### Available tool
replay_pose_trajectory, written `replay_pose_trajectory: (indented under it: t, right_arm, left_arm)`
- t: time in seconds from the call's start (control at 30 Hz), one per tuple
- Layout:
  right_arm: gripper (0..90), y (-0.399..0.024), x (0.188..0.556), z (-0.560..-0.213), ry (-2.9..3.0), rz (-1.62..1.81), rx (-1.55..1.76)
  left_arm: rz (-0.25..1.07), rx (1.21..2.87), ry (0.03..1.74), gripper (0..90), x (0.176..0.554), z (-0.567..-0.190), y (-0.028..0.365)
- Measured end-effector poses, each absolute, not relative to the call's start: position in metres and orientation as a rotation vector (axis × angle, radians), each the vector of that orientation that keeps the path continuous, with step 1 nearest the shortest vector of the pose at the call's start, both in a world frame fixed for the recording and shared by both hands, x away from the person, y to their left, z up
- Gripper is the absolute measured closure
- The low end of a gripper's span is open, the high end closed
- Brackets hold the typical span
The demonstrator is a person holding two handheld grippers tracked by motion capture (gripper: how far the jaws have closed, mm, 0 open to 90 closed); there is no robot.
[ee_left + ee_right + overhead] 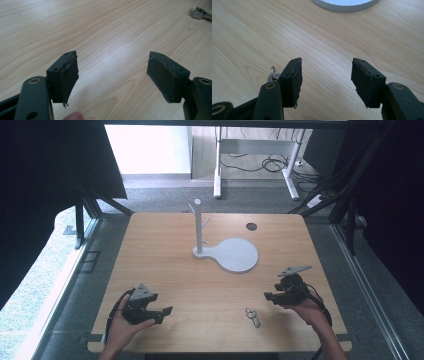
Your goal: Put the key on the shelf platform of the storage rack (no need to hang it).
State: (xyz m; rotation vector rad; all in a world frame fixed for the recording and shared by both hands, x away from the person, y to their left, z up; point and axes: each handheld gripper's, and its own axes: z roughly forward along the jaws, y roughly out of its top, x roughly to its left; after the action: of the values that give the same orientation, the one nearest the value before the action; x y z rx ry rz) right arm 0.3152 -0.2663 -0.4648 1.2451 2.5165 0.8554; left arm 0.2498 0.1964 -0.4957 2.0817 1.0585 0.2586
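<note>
Both tongs, left (112, 77) and right (325, 81), gape wide, gripping nothing (keys (253, 316) lie between them).

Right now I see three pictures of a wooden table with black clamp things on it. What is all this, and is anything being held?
No machine here: a person holds a hand-held tool in each hand, each ending in two-jawed tongs. The wide picture looks down from above the person's side. There the left tongs sit at the lower left and the right tongs at the lower right. The other two pictures come from cameras riding on the tools, looking along the black jaws: the left tongs and the right tongs. Both stand open with bare wood between the jaws, so nothing is held. On the table stand a white peg stand on a round-ended base and, nearer the person, a small bunch of keys.
</note>
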Motion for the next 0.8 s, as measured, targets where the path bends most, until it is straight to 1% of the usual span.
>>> replay_pose_trajectory:
  t: [0.17,0.2,0.23,0.4,0.8]
  right_arm:
    - [43.1,-0.250,0.321,-0.452,2.592,0.805,1.217]
    - [43.1,-0.250,0.321,-0.452,2.592,0.805,1.217]
    - [43.1,-0.246,0.322,-0.443,2.615,0.790,1.191]
    - [43.4,-0.243,0.325,-0.431,2.634,0.803,1.180]
    - [43.9,-0.233,0.319,-0.437,2.707,0.741,1.155]
  left_arm:
    - [0.246,2.066,1.069,25.4,0.249,-0.497,0.199]
    - [0.244,2.062,1.067,25.4,0.249,-0.496,0.201]
    - [0.244,2.041,1.078,25.4,0.248,-0.494,0.204]
    - [0.267,2.046,1.096,25.5,0.251,-0.494,0.207]
    - [0.304,2.068,1.073,25.5,0.247,-0.490,0.199]
